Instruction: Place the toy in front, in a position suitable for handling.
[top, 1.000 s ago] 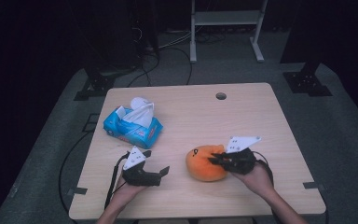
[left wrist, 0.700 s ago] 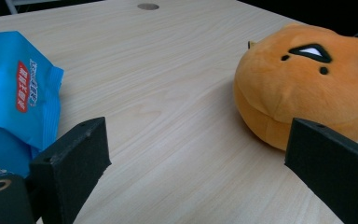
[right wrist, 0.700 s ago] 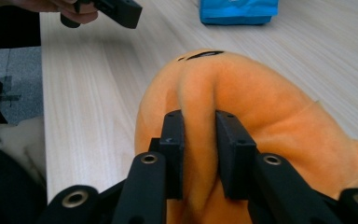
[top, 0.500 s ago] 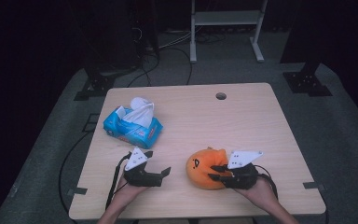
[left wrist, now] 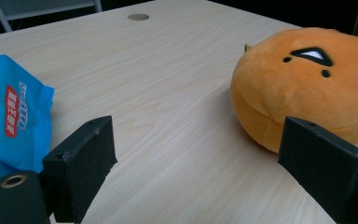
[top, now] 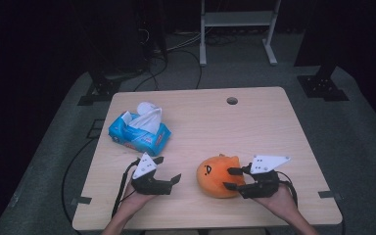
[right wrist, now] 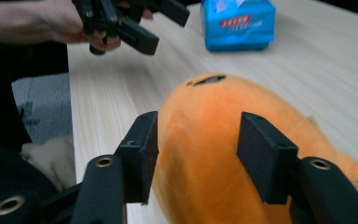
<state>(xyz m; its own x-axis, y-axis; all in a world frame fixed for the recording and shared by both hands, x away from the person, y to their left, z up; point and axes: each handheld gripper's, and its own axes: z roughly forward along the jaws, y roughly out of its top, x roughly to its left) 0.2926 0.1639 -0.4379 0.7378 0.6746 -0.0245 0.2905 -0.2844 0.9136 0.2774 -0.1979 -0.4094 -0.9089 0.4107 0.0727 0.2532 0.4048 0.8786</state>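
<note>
The plush (top: 218, 175) is a round, squashed orange ball of soft fabric, with a small dark face stitched on it — two dots and a white-filled triangle — and a short nub sticking out at its edge. It lies flat on the table (top: 254, 127), near the front edge and a little right of the middle. In the high view the face sits on the plush's left side — turned up and leftwards. Its far side looks bulged and uneven rather than evenly round.
</note>
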